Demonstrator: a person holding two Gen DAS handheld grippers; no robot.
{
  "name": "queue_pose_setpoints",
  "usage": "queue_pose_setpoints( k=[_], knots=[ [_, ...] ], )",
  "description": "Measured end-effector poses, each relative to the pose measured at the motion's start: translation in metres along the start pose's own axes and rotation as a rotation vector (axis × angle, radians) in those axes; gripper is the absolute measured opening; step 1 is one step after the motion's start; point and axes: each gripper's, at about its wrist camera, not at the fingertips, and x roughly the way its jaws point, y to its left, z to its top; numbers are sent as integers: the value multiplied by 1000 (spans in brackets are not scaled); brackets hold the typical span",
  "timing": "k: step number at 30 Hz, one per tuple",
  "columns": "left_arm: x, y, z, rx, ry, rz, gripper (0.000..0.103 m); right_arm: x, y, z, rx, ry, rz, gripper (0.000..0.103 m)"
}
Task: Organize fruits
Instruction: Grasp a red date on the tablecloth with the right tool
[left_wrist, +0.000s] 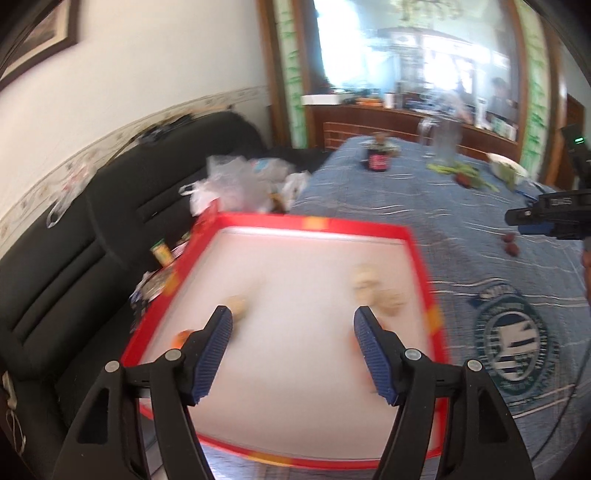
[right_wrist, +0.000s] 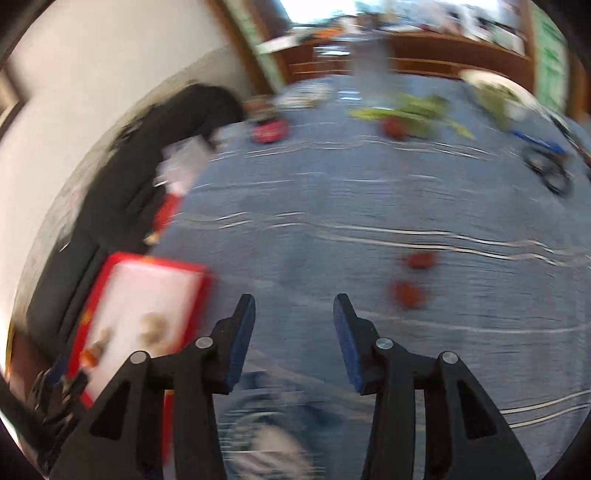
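Note:
A red-rimmed tray (left_wrist: 417, 258) with a white floor lies on the blue tablecloth. On it are blurred pale fruits (left_wrist: 376, 291), one pale fruit (left_wrist: 238, 306) and an orange one (left_wrist: 181, 338) by the left rim. My left gripper (left_wrist: 293, 319) hovers open over the tray, nothing between its fingers. Two small dark red fruits (left_wrist: 511, 245) lie on the cloth to the right, below the other gripper's body (left_wrist: 550, 218). In the right wrist view my right gripper (right_wrist: 294, 308) is open above the cloth, with the red fruits (right_wrist: 410, 293) ahead to its right and the tray (right_wrist: 147, 295) at its left.
A black sofa (left_wrist: 92, 240) with plastic bags (left_wrist: 236, 184) borders the table's left side. Far across the table stand a dark red jar (left_wrist: 377, 160), a clear bottle (left_wrist: 445, 140), green vegetables (left_wrist: 461, 171) with a red fruit, and a white bowl (left_wrist: 506, 166). A dark cable (right_wrist: 550, 173) lies at the right.

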Motion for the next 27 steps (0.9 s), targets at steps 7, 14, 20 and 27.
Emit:
queue_pose_setpoints(
  k=[7, 14, 20, 27],
  knots=[
    [-5, -59, 19, 90, -10, -138, 72, 27, -73, 22, 167, 60, -69, 46],
    [-7, -84, 22, 134, -6, -172, 72, 57, -74, 36, 223, 82, -135, 36],
    [0, -91, 23, 141, 12, -170, 72, 67, -66, 39, 199, 62, -227, 26],
    [8, -113, 34, 173, 22, -182, 72, 54, -78, 34, 175, 34, -235, 22]
  ],
)
